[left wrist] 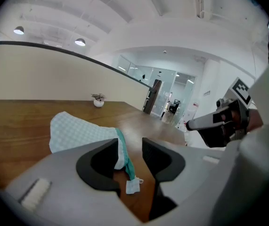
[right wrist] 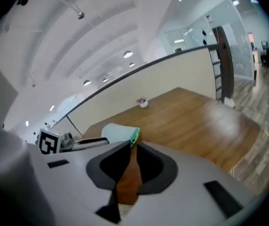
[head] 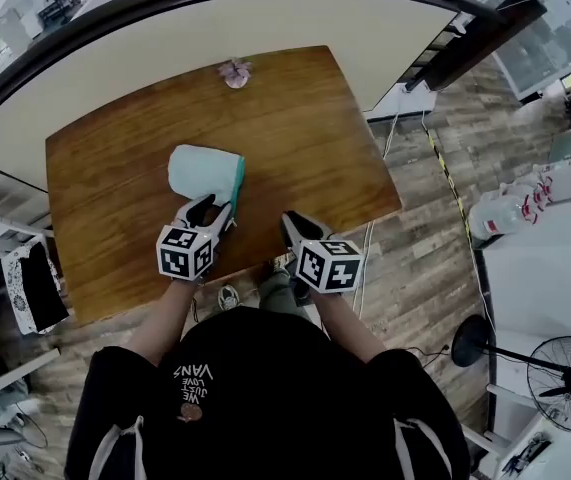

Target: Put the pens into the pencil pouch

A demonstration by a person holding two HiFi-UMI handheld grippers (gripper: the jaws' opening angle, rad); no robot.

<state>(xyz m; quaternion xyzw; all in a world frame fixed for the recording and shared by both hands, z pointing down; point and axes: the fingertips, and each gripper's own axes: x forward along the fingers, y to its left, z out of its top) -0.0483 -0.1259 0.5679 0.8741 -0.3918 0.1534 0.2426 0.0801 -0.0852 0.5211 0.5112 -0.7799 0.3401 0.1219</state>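
The left gripper (head: 211,209), jaws apart and unclamped at the near zip end of the pencil pouch (head: 205,173), and the empty, narrowly parted right gripper (head: 288,219) further right, face probably light, floppy cloth lying mid-table (head: 315,128), best pinched along its stiffer zip edge.

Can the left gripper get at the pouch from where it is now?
Likely yes. The left gripper is at the near end of the pouch, jaws apart, the green zipper edge and its tag between them. Nothing on the table blocks it; the right gripper sits off to one side.
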